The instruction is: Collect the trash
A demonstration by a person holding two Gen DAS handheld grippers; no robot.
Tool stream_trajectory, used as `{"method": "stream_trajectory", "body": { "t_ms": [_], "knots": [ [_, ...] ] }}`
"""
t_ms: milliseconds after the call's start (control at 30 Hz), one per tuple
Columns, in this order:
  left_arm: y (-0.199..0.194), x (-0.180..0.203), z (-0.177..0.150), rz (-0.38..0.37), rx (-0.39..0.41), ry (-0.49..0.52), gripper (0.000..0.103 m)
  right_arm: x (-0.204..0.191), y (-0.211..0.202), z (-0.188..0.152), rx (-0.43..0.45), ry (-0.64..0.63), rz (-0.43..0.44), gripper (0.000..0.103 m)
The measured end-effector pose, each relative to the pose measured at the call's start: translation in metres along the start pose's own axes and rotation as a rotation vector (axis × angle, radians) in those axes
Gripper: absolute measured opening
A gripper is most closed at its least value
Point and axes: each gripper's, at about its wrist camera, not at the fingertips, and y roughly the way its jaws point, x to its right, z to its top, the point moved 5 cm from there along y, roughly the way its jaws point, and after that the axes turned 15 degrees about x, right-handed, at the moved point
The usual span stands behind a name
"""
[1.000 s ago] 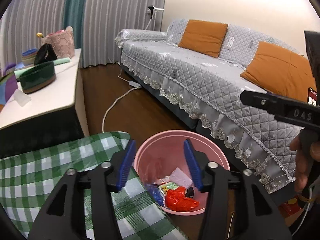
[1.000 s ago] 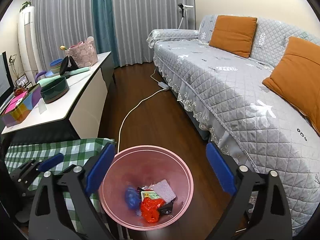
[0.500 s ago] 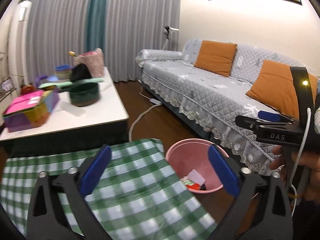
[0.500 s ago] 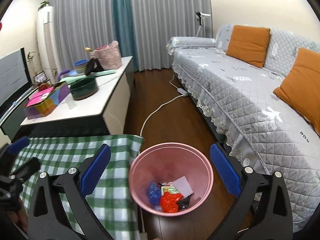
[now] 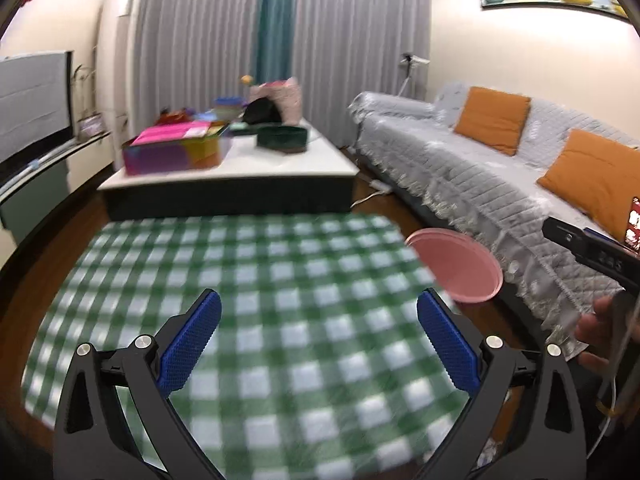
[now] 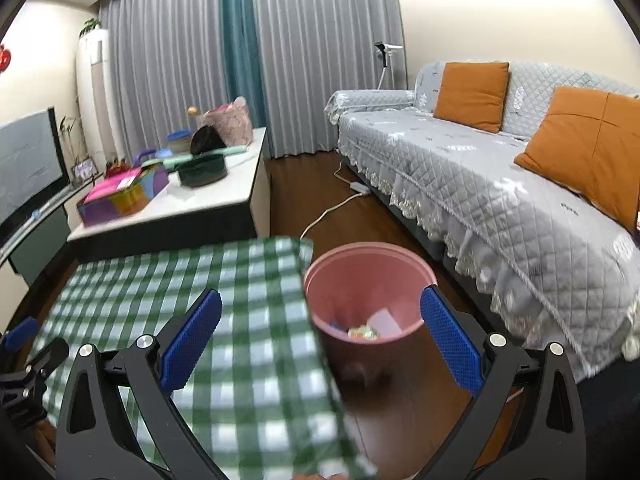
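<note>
While both of my tools hang over the green checked desk [image 5: 280, 280], neither one carries anything. My left tool [image 5: 318, 340] has its blue pads spread wide, with only checked cloth showing between them. My right tool [image 6: 320, 340] is spread just as wide, its left pad over the cloth and its right pad over the wooden floor [image 6: 400, 400] beside the pink trash bin [image 6: 368, 256].

That bin stands on the floor, tight against the desk's right edge, between the desk and the grey quilted sofa [image 6: 500, 184]. Inside it I see a few scraps of trash [image 6: 362, 332], among them a pale wrapper and something green and yellow; the rest is too blurred to name. From my left tool's camera, only the bin's rim pokes out past the desk's far right corner.

Bare floor runs in a lane between sofa and white coffee table [image 6: 208, 204], crossed by a white power cord [image 6: 332, 208].
</note>
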Motion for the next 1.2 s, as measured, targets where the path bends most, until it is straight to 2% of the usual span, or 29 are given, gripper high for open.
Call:
{"method": "stream_trajectory", "body": {
  "t_ms": [133, 300, 567, 1200],
  "knots": [
    [-0.02, -0.012, -0.013, 0.037, -0.032, -0.026, 0.095, -0.027, -0.015, -0.024, -0.012, -0.074, 0.035, 0.098],
    [-0.031, -0.01, -0.022, 0.058, -0.021, 0.023, 0.095, -0.049, -0.015, -0.038, -0.021, -0.122, 0.055, 0.098],
    [-0.015, -0.021, -0.028, 0.115, -0.031, -0.009, 0.095, -0.049, 0.002, -0.041, -0.047, -0.112, 0.025, 0.098],
    [-0.003, -0.014, -0.038, 0.112, -0.054, -0.031, 0.095, -0.048, 0.012, -0.049, -0.091, -0.107, 0.029, 0.098]
  ]
}}
